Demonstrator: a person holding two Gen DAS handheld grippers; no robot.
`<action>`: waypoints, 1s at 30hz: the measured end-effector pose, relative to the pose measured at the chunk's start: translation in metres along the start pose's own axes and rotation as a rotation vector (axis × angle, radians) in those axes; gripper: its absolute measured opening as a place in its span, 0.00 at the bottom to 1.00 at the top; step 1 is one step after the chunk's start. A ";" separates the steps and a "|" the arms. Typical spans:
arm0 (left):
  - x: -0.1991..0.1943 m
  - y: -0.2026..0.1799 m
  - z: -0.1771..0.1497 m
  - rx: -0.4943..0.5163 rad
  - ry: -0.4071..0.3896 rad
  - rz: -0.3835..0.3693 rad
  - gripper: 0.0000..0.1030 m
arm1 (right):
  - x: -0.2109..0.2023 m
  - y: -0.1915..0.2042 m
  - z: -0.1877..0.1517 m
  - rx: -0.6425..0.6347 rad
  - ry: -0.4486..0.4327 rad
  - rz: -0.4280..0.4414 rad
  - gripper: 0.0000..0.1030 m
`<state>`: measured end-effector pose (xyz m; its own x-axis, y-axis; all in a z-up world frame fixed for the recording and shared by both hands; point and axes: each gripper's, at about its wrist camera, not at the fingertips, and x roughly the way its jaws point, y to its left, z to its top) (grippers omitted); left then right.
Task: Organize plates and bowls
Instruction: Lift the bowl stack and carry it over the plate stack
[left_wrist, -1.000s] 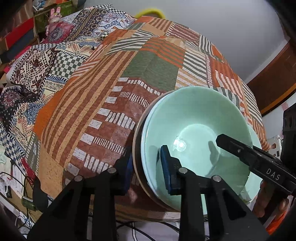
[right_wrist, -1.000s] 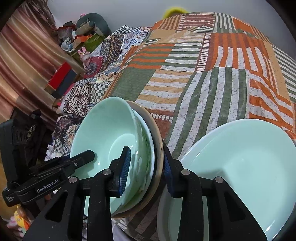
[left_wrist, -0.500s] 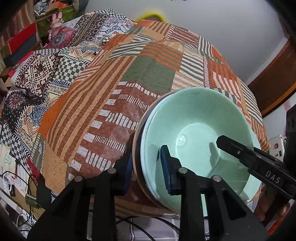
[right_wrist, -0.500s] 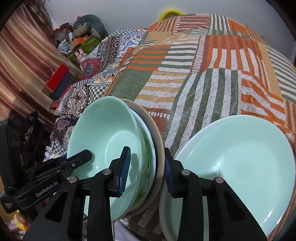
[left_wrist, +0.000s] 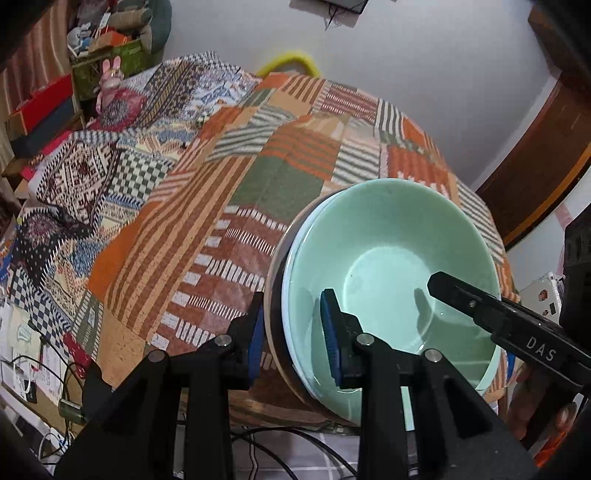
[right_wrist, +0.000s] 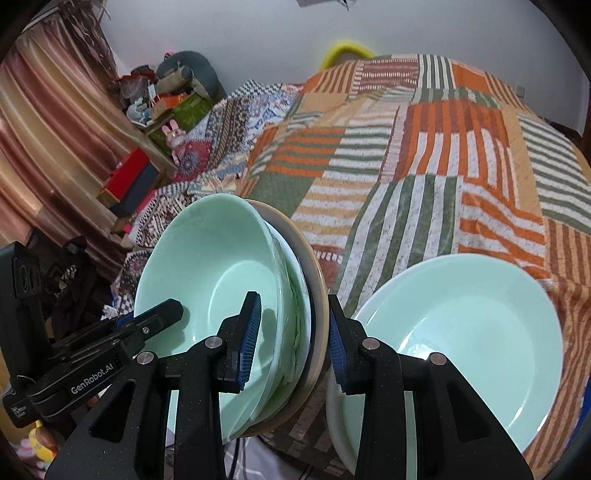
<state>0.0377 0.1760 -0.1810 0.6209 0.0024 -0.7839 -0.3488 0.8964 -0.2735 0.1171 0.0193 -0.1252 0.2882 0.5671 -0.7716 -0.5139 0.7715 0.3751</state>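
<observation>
Already a stack (left_wrist: 388, 280) of green bowl on plates hangs over the quilted bed (left_wrist: 221, 206), left gripper (left_wrist: 291, 332) and right gripper (right_wrist: 291, 332) each clamped on its rim; the pale-green dishes (right_wrist: 472, 332) alongside look unsorted yet.

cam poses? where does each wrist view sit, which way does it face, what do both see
Left wrist: rides the left gripper, angled down at the patchwork bedspread; its jaws clamp the bowl stack rim; the right gripper crosses in.
Right wrist: rides the right gripper, angled down, clamping the same stack's opposite rim; second pale green stack beside it.
Shared: stack, bedspread, each other's gripper.
</observation>
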 end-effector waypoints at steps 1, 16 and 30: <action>-0.003 -0.002 0.001 0.004 -0.008 -0.001 0.28 | -0.003 0.001 0.000 0.000 -0.008 0.002 0.31; -0.048 -0.046 0.010 0.077 -0.107 -0.059 0.28 | -0.057 -0.007 0.004 0.012 -0.144 -0.001 0.31; -0.055 -0.099 0.008 0.166 -0.108 -0.106 0.28 | -0.097 -0.040 -0.009 0.073 -0.219 -0.028 0.31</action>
<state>0.0435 0.0901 -0.1062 0.7226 -0.0560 -0.6890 -0.1627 0.9549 -0.2482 0.1022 -0.0693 -0.0702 0.4742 0.5885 -0.6549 -0.4460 0.8019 0.3976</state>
